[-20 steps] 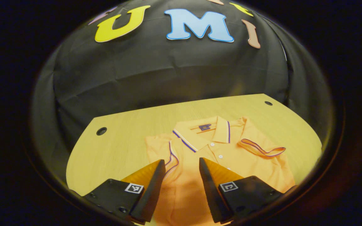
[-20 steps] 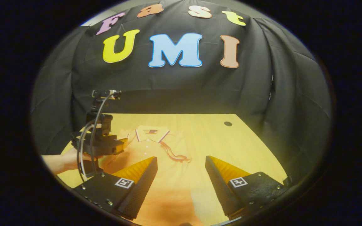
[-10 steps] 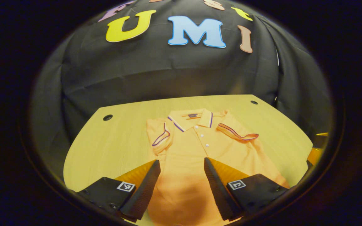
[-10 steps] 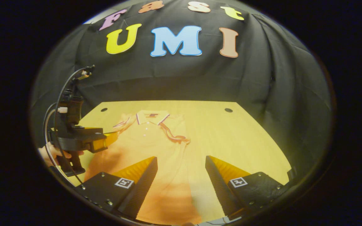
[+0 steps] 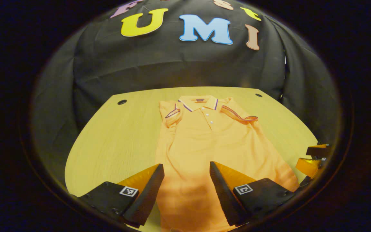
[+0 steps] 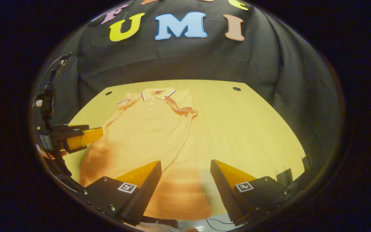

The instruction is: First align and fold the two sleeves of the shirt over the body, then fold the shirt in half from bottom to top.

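Observation:
An orange polo shirt (image 5: 211, 138) lies flat on the wooden table (image 5: 114, 138), collar at the far end, both short sleeves folded in over the body. In the right gripper view the same shirt (image 6: 147, 132) stretches from the far collar to the near hem. My left gripper (image 5: 185, 167) hovers open above the shirt's lower half, nothing between its fingers. My right gripper (image 6: 185, 164) is open above the shirt's near right hem edge, holding nothing. The left gripper (image 6: 76, 137) also shows at the left of the right gripper view, and the right gripper (image 5: 314, 158) at the right edge of the left gripper view.
The table (image 6: 246, 129) has small round holes (image 5: 121, 102) (image 5: 258, 95) near its far corners. Black cloth walls close in behind and at both sides. Bare wood lies to the left and right of the shirt. A cable (image 6: 214, 222) hangs below the table's near edge.
Both grippers have drawn back toward the near edge and risen, so the whole shirt now shows. The left gripper has left the collar area; both stay open.

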Action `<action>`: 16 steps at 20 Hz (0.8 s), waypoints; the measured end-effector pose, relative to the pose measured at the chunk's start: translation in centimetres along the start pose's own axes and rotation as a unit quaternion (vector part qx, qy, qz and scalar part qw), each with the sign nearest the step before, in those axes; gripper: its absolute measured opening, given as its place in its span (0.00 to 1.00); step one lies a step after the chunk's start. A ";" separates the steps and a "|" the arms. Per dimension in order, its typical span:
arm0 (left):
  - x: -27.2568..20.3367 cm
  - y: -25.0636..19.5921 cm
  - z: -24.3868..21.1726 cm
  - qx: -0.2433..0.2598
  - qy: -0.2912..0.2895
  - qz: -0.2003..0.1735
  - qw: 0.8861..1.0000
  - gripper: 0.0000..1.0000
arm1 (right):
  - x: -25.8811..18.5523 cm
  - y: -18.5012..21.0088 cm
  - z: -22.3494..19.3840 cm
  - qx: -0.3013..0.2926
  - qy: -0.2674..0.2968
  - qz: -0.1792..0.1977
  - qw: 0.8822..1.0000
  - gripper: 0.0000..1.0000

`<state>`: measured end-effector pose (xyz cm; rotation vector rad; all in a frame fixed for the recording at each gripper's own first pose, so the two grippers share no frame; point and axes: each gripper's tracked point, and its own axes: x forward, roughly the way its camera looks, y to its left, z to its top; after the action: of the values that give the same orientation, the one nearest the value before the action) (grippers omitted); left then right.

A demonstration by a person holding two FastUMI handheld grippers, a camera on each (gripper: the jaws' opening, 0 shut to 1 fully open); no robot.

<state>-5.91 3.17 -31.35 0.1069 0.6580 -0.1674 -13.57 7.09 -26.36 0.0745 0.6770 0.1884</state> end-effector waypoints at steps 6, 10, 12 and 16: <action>-4.7 1.6 -6.1 -0.014 0.031 -0.003 0.999 0.95 | -0.9 -0.2 -3.7 0.013 0.037 0.006 0.999 0.95; -7.1 2.3 -9.6 -0.040 0.055 -0.002 0.998 0.93 | -1.7 -0.4 -5.4 0.001 0.048 0.004 0.999 0.95; -7.8 2.6 -10.4 -0.040 0.057 0.001 0.998 0.93 | -1.9 -0.5 -6.2 -0.004 0.054 0.004 0.999 0.96; -9.1 2.2 -12.0 -0.037 0.058 -0.002 0.998 0.94 | -2.3 -1.0 -7.7 -0.009 0.060 -0.001 0.998 0.95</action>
<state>-19.75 8.24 -35.13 0.0442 0.7789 -0.1420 -19.97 5.74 -31.05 0.0450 0.7944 0.1982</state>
